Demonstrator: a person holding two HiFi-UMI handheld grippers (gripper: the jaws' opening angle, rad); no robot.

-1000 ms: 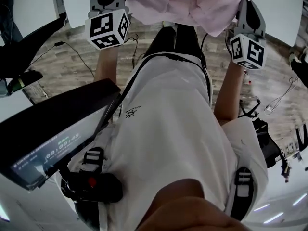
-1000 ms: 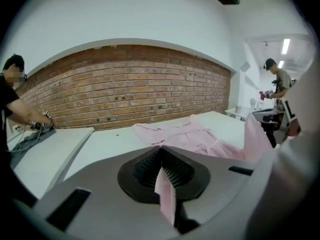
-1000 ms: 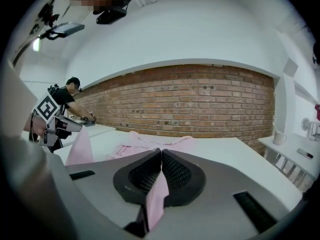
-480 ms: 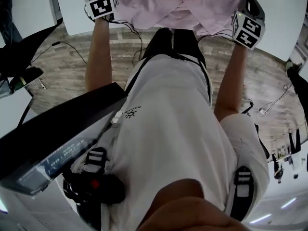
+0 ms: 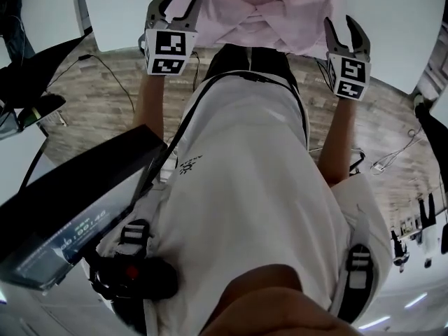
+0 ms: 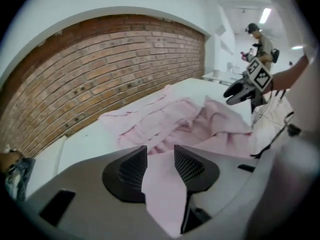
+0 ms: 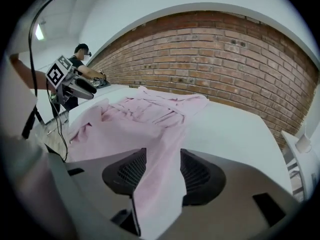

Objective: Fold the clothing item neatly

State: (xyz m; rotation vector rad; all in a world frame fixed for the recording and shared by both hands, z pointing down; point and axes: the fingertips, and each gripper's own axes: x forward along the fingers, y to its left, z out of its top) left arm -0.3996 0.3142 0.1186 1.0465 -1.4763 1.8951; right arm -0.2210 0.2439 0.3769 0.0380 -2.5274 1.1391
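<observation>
The pink garment [image 5: 266, 16] lies rumpled on the white table [image 5: 399, 26], near its front edge. The left gripper [image 5: 176, 5] and right gripper [image 5: 348, 33] have just been opened. Their jaws are spread, with cloth draped loose between each pair but pinched by neither, apparently so the fabric can be let go to settle.

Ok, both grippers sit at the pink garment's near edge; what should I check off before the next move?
1. Jaws of the left gripper apart: ok; they have just been opening, with a strip of the pink garment between them.
2. Jaws of the right gripper apart: ok; just been opening too, cloth between them.
3. Cloth clear of both jaws: not ok.
4. Garment flat on the table: not ok, bunched in the middle.
5. Fold neat and finished: not ok.
</observation>
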